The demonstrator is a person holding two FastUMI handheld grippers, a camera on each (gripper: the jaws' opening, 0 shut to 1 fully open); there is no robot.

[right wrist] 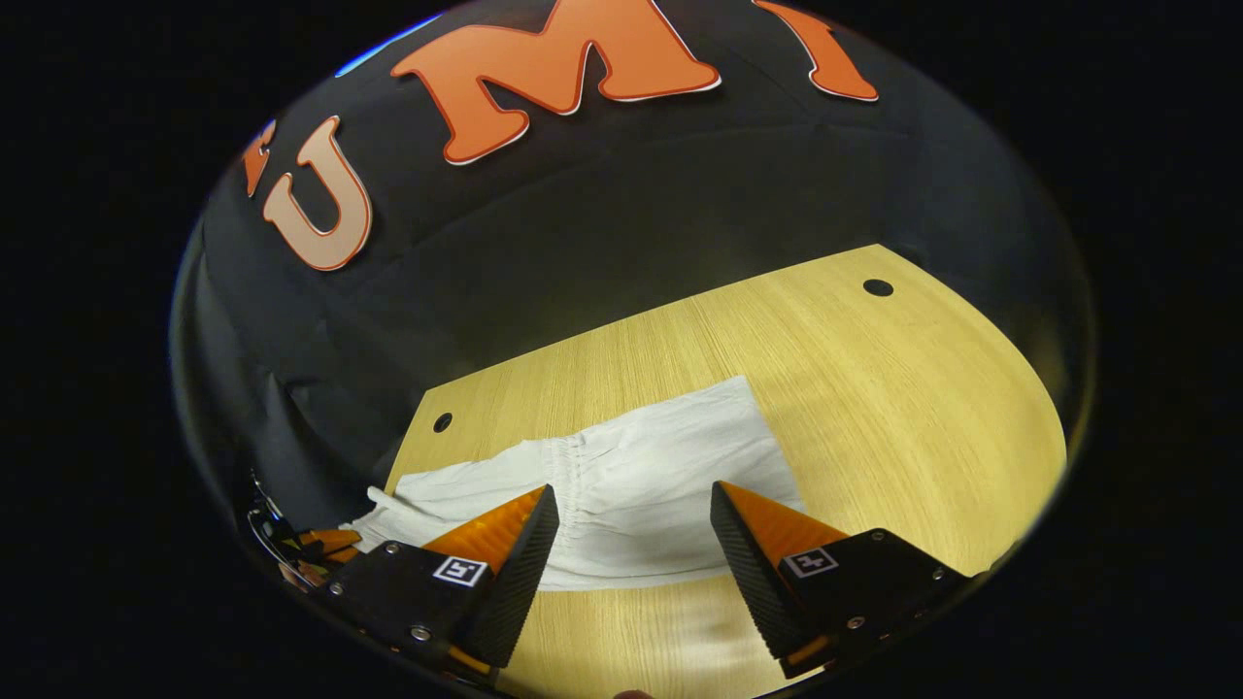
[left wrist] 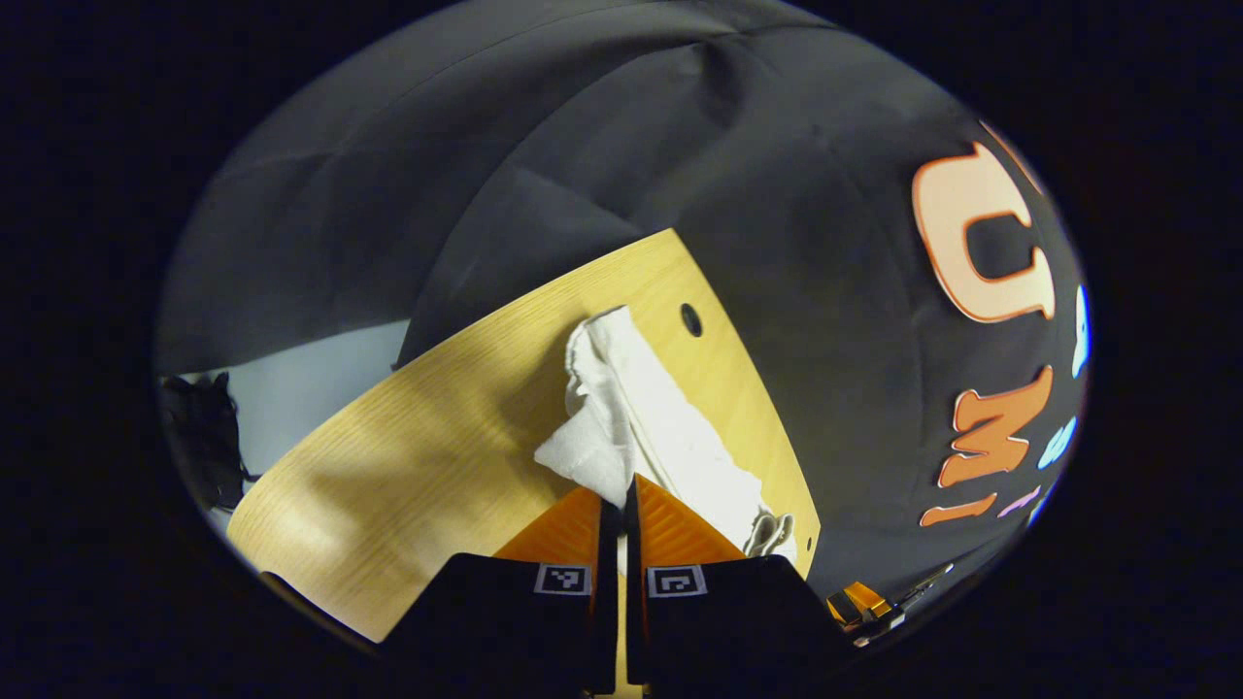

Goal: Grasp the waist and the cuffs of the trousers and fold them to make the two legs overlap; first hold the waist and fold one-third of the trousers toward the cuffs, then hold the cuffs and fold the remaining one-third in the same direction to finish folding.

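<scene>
White trousers (right wrist: 621,495) lie on my wooden table (right wrist: 903,388).
My left gripper (left wrist: 618,505) is clamped on their cloth at bottom centre; my right gripper (right wrist: 631,515) hovers apart.

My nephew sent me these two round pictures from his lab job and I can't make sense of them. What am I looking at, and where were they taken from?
Each picture comes from a fisheye camera riding on a handheld two-finger gripper; a person holds one in each hand.

In the left gripper view, the left gripper has its fingers closed together, pinching an edge of the white trousers, which lie on a wooden table.

In the right gripper view, the right gripper is open, its fingers spread above the trousers, near the gathered waistband, gripping nothing.

The job is folding those trousers. Behind the table hangs the booth's black cloth wall.
</scene>
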